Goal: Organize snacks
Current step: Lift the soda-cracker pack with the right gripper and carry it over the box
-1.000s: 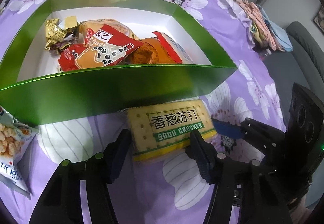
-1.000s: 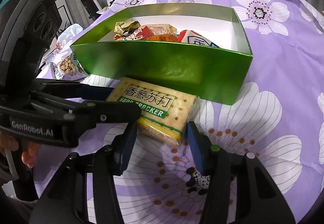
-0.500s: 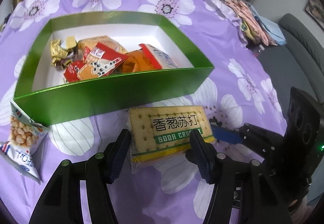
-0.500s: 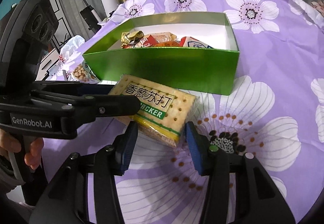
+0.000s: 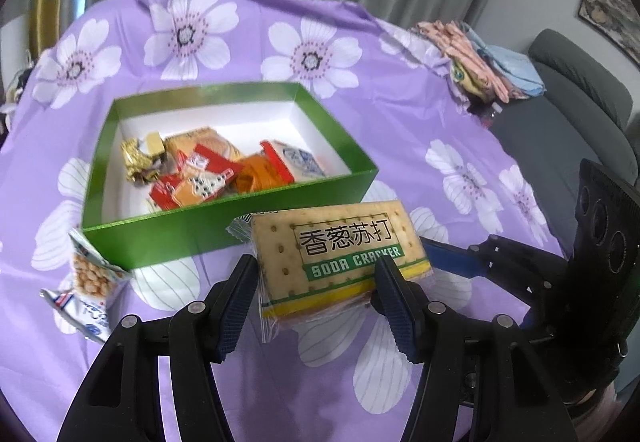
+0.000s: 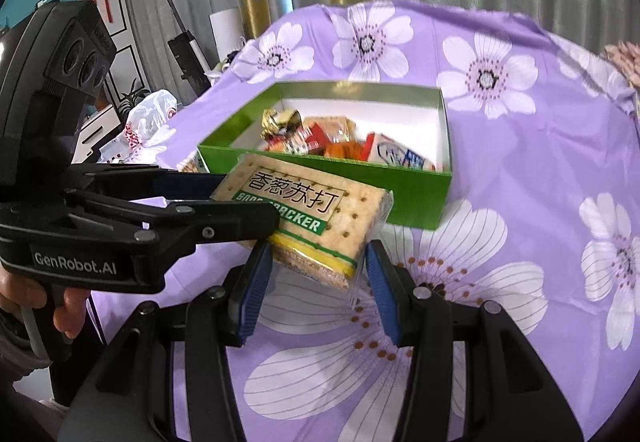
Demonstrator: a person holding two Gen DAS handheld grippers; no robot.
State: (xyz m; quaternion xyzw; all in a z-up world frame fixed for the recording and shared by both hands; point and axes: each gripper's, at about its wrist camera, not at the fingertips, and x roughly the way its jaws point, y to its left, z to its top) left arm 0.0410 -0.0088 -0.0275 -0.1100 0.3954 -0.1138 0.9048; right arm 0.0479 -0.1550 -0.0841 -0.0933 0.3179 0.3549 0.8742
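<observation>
Since the earlier frames, the flat rectangular soda cracker packet in clear wrap point(image 5: 340, 246) has been lifted off the purple flower-print tablecloth point(image 5: 460, 130) and is now held level above it, just in front of the near wall of the open green cardboard box with a white interior point(image 5: 224, 230). The packet is gripped from both ends: the left gripper point(image 5: 316, 282) is closed on one end and the right gripper point(image 6: 316, 266) on the other, each pair of blue-padded fingers pressed against the wrapper. Assorted wrapped snacks point(image 5: 200, 174) are piled inside the box. A small white puffed-snack bag point(image 5: 88, 282) is seen lying on the cloth beside the box's left corner.
</observation>
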